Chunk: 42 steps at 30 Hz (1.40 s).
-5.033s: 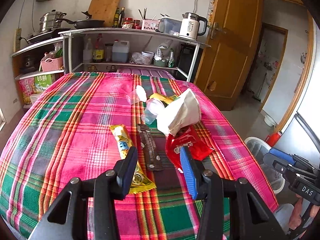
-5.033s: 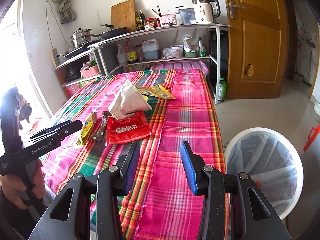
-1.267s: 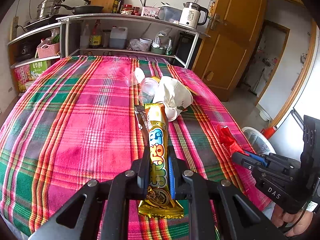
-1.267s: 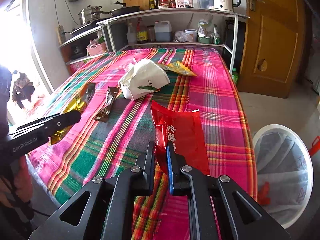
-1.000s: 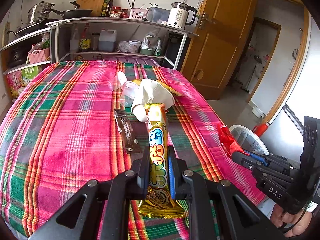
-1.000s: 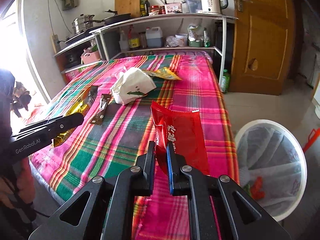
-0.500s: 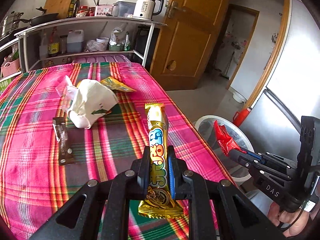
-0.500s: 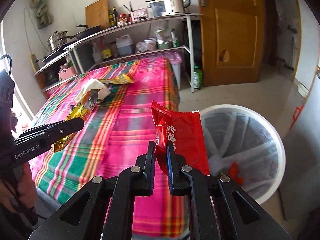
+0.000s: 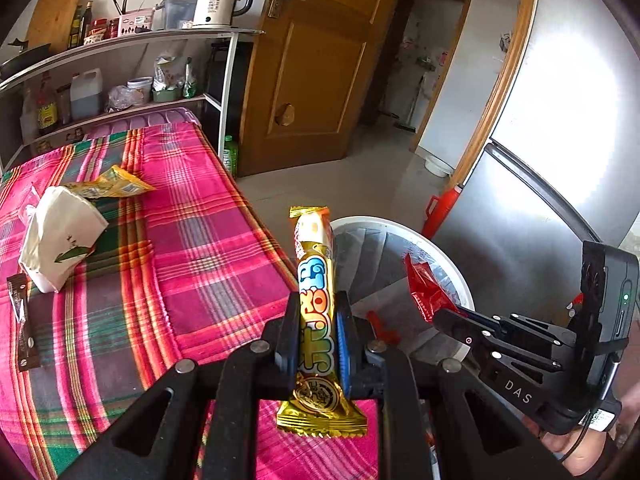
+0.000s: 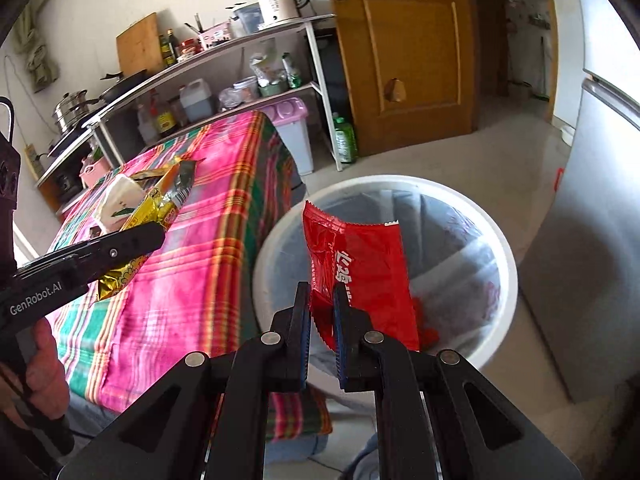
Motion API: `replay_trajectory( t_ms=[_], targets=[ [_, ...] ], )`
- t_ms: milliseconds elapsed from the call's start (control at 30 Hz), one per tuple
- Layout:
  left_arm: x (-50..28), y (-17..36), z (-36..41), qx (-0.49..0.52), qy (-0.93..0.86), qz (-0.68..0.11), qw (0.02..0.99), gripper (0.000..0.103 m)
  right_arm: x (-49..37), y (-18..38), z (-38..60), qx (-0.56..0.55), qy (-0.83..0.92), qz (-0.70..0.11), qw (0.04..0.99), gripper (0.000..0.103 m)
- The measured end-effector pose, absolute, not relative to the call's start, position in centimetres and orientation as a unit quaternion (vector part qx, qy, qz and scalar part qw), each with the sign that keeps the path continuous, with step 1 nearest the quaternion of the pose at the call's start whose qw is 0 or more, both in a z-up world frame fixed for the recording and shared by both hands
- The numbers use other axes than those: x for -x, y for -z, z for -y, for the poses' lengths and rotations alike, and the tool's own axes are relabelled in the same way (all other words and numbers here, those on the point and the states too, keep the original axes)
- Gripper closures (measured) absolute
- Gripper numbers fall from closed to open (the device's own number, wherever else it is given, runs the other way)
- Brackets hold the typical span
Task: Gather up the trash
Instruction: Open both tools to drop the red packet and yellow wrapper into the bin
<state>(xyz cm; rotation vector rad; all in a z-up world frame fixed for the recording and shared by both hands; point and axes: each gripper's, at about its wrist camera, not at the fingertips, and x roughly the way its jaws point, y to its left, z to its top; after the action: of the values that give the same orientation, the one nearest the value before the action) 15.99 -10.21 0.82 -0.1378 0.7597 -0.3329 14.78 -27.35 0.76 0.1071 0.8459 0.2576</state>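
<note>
The right gripper has its jaws clamped on a red snack wrapper, held over the white lined trash bin standing on the floor beside the plaid-covered desk. The left gripper has its jaws closed on a gold snack-bar wrapper above the desk edge nearest the bin. A white tissue pack, a yellow wrapper and a brown wrapper lie on the desk, farther from the bin.
</note>
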Motion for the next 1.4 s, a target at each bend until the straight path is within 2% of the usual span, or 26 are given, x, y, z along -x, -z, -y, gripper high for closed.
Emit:
replay_trajectory(
  t_ms=[500,767,967,1133,1200,1400],
  targets=[
    [-17.7,0.1,14.7,0.047,0.190,-0.388,0.901,0.087,-15.8,1.3,30.5,-0.086,-0.090,-0.439,0.890,0.090],
    [-18.5,0.8,16.4,0.043,0.206,-0.397,0.893,0.087,-15.4,0.9,31.4,-0.092,-0.086,-0.427,0.895,0.084],
    [-19.4,1.7,16.9,0.045,0.207,-0.409,0.888,0.086,-15.3,0.7,31.9,-0.096,-0.082,-0.425,0.896,0.083],
    [-19.8,2.2,16.9,0.050,0.200,-0.419,0.884,0.074,-15.2,0.7,32.0,-0.096,-0.083,-0.424,0.897,0.083],
    [-19.7,2.1,16.7,0.054,0.200,-0.418,0.885,0.065,-15.2,0.5,32.0,-0.096,-0.083,-0.422,0.898,0.083],
    [-19.0,1.5,16.1,0.061,0.205,-0.405,0.889,0.064,-14.8,-0.2,31.7,-0.094,-0.087,-0.411,0.903,0.083]
  ],
)
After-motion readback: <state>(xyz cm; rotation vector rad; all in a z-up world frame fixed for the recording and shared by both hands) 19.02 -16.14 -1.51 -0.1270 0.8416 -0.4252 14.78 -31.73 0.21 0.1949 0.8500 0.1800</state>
